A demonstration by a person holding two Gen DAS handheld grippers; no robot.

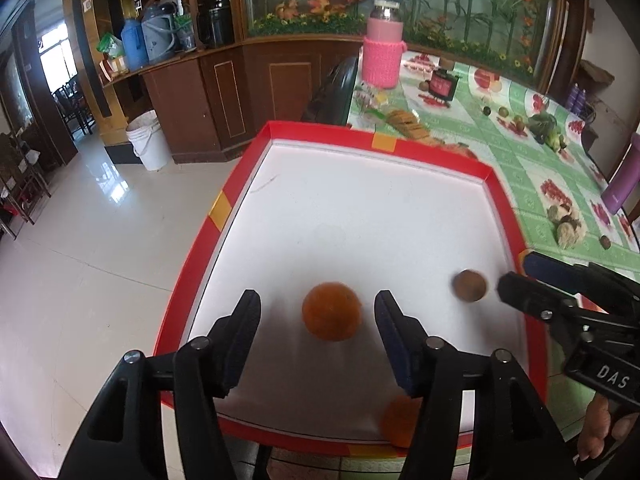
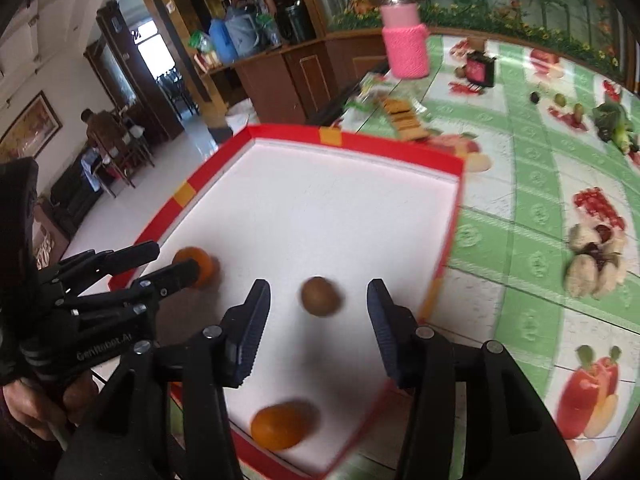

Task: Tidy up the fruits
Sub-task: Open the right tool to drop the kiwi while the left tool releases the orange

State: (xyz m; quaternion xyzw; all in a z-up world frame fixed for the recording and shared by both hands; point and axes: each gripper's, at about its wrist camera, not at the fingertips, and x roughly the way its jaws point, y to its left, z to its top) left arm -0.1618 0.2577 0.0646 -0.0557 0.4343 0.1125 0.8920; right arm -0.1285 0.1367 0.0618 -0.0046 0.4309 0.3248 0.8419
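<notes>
**Over the red tray, both grippers poised on fruit**

Above the white floor of the red-rimmed tray (image 1: 486, 174), the left hand-held gripper (image 1: 318, 308) hangs with its fingers spread wide on either side of an orange (image 1: 331, 311), not touching it. The right hand-held gripper (image 2: 319, 298) is just as wide, bracketing a small brown fruit (image 2: 321, 296) — perhaps a kiwi, though blur leaves that uncertain. A second orange (image 2: 280, 424) lies near the tray's close edge, below the right gripper and apart from both.

The step in hand looks like the approach before a grasp: each tool is lined up on its own fruit, neither yet closed. The next move calls for lowering until the pads sit level with the fruit's widest part, then closing gently — round fruit on a smooth tray floor is likely to roll away if one pad arrives first.

The tray sits at the corner of a table (image 2: 520, 208) covered in a green and white cloth printed with fruit. Further along stand a pink knit-covered jar (image 1: 382, 54), a stack of biscuits (image 1: 408, 122), a few small loose fruits and a heap of pale lumps. Beyond are a glossy tiled floor (image 1: 80, 260), a white bucket (image 1: 147, 140), dark wood cabinets and a glass case of artificial plants.
</notes>
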